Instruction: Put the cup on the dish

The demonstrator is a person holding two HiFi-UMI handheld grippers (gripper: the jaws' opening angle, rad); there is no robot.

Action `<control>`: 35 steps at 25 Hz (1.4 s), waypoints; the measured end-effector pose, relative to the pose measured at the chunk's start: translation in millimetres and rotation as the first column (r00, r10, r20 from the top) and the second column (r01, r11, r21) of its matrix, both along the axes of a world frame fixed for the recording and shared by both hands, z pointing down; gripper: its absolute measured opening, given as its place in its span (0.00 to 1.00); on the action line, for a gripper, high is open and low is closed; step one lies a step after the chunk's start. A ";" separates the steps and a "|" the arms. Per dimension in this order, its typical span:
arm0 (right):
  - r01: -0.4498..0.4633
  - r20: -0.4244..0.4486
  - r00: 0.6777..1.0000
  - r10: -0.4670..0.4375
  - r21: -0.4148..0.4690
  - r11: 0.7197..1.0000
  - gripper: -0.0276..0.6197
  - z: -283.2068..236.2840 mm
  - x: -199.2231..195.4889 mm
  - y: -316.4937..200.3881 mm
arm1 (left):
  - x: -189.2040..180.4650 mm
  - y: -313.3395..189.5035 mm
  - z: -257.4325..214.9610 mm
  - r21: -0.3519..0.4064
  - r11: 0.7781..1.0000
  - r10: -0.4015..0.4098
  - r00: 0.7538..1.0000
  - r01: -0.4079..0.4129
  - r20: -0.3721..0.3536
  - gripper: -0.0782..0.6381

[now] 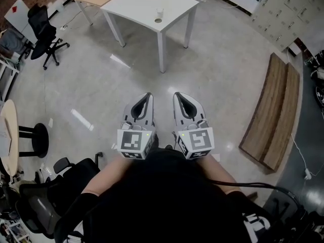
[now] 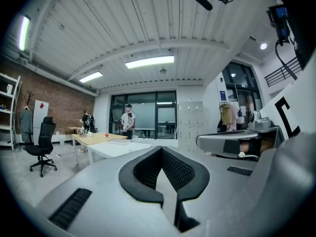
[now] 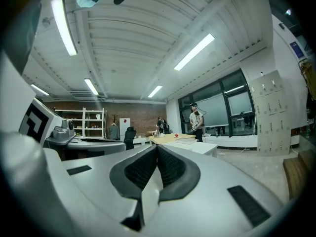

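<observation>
Far from the cup (image 1: pixel 160 12), left gripper (image 1: pixel 148 95) and right gripper (image 1: pixel 177 94) are both clenched, empty.

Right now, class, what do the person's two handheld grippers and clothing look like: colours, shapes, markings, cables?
Both the left gripper and right gripper are light grey, rounded and tapering, with black ribbed pads. Each carries a white cube with black square markers. A black cable trails behind the right one. The person wears a black top.
</observation>
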State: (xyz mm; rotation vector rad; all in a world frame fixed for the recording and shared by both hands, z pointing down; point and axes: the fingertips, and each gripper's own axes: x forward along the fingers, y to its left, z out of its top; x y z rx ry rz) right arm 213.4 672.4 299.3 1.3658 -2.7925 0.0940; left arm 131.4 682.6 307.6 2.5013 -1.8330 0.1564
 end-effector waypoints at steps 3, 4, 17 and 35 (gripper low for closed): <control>-0.010 -0.030 1.000 0.009 -0.023 1.000 0.06 8.9 0.5 -13.4 | 1.3 -15.6 1.6 -0.006 1.000 0.006 1.000 -0.006 -0.021 0.12; -0.013 -0.035 0.999 0.011 -0.033 0.999 0.06 12.8 -0.7 -18.0 | 1.3 -20.7 1.6 -0.005 1.000 0.009 1.000 -0.009 -0.024 0.12; -0.057 -0.012 0.998 0.057 -0.022 0.998 0.06 16.9 -34.8 -103.0 | -24.4 -113.2 9.6 -0.017 0.998 0.061 0.997 -0.061 -0.042 0.12; -0.099 -0.024 0.995 0.100 0.013 0.995 0.06 5.1 -124.3 -221.2 | -118.9 -240.6 -1.2 0.031 0.995 0.098 0.994 -0.096 -0.042 0.12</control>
